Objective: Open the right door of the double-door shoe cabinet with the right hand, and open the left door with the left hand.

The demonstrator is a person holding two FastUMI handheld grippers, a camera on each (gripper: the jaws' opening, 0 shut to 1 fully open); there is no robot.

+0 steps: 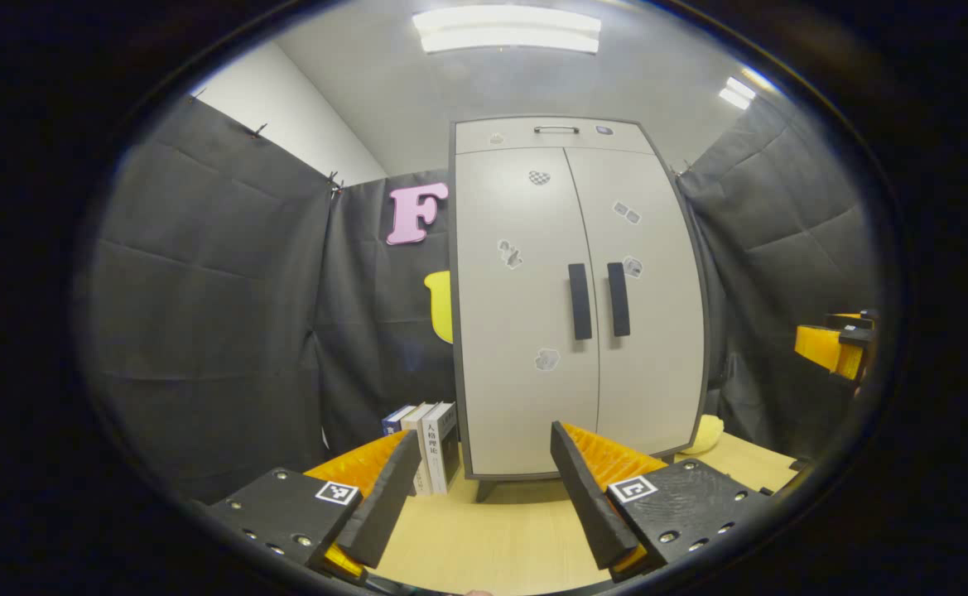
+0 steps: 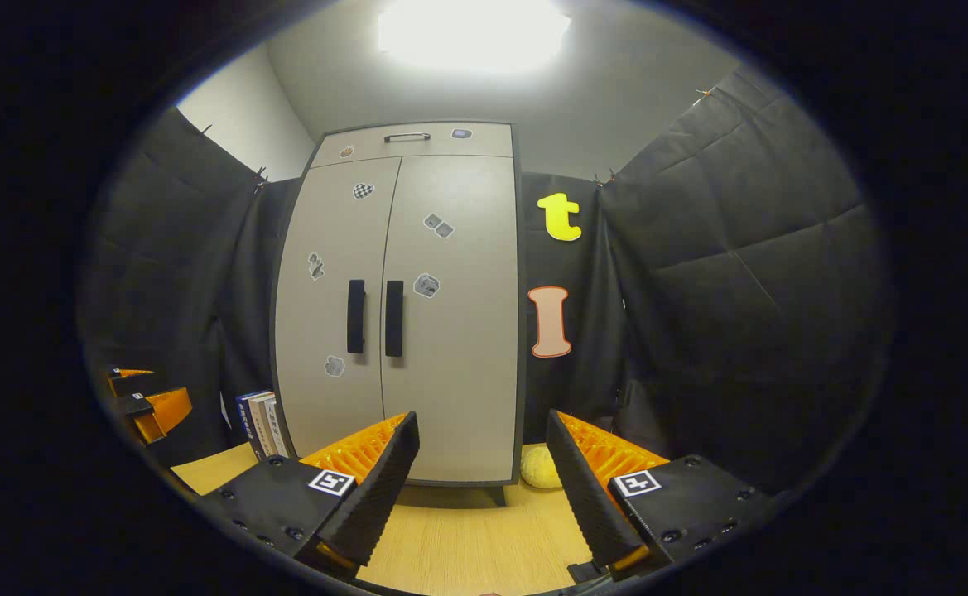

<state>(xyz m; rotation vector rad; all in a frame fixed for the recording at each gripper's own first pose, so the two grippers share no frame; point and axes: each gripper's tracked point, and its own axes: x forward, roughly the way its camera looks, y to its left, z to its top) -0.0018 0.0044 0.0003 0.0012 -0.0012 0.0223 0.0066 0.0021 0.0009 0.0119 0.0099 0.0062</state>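
Grey cabinet [image 1: 575, 298], both doors shut, stands on table [image 1: 484, 538] ahead of you. Handles: left [image 1: 580, 301], right [image 1: 618, 299], side by side at centre, untouched. Your left gripper [image 1: 484, 488] and right gripper [image 2: 484, 484]: spread, holding nothing, well short. Task: 0 of 2 doors done.

- We see the shoe cabinet [image 1: 525, 331] with smooth, matt pale panels, like painted board.
- Its door handles [image 1: 580, 301] look like matt dark plastic.
- The bench [image 1: 484, 538] shows a smooth, light wood-grain top.
- The booth wall [image 2: 740, 314] is matt, creased cloth.
- The books [image 1: 430, 443] have paper covers, slightly glossy.
- The yellow lump [image 2: 540, 468] beside the cabinet looks soft and fuzzy.
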